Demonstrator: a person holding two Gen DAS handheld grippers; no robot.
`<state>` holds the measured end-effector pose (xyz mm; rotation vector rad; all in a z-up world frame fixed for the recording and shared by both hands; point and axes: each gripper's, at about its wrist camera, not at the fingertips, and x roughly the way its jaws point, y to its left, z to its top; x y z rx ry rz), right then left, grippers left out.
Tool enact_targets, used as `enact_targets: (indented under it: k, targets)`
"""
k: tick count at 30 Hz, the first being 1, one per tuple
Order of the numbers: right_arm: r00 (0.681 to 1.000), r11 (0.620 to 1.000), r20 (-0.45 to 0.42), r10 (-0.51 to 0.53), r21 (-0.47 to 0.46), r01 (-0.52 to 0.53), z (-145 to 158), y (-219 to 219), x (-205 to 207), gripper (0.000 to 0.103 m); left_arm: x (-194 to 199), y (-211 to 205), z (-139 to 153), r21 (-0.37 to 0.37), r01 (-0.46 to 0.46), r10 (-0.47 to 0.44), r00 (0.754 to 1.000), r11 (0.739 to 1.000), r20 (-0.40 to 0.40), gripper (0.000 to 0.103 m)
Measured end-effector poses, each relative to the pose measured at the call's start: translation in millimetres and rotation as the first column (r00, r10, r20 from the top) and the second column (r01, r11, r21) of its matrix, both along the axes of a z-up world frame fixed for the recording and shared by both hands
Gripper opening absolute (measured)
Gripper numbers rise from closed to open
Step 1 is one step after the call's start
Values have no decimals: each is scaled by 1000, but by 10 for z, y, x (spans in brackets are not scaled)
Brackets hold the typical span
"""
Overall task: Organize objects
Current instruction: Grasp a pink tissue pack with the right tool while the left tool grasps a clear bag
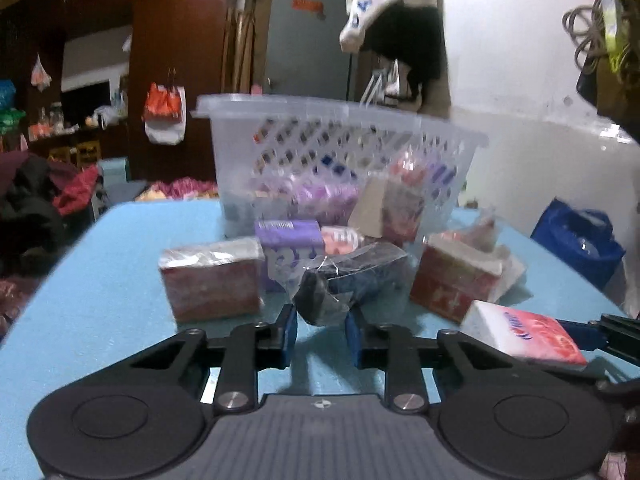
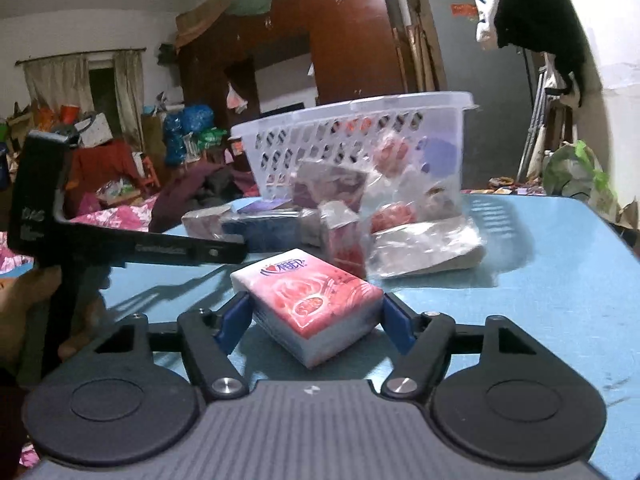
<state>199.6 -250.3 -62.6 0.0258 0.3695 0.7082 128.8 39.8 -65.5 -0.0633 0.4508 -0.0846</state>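
Note:
A clear plastic basket (image 1: 280,110) stands at the back of the blue table (image 1: 100,280), with several packets inside. In front of it lie a red wrapped box (image 1: 212,280), a purple box (image 1: 290,240), a dark blue wrapped packet (image 1: 352,276) and another red box (image 1: 456,280). My left gripper (image 1: 322,328) is shut on the near end of the dark blue packet. My right gripper (image 2: 314,312) is shut on a red and white tissue pack (image 2: 312,300), which also shows in the left wrist view (image 1: 524,334). The basket also shows in the right wrist view (image 2: 360,108).
A clear wrapped flat packet (image 2: 424,246) lies right of the pile. The left gripper's body (image 2: 120,240) crosses the right wrist view at left. A blue bag (image 1: 576,244) sits off the table's right edge. Clothes and clutter fill the room behind.

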Motion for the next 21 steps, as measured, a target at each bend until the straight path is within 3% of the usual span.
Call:
enact_targets:
  k: [6, 14, 18, 21]
  targets:
    - [1000, 999, 3, -25, 46, 25, 44, -197, -24, 73, -192, 26, 48, -28, 8, -5, 997, 1000, 83, 27]
    - [998, 996, 11, -61, 73, 60, 90, -312, 11, 73, -229, 31, 76, -37, 25, -21, 994, 999, 108, 26]
    - [997, 994, 15, -76, 84, 74, 98, -362, 36, 73, -254, 69, 82, -51, 25, -19, 993, 998, 115, 14]
    - [996, 992, 16, -84, 91, 82, 102, -394, 47, 73, -257, 85, 82, -52, 25, -19, 993, 998, 112, 14]
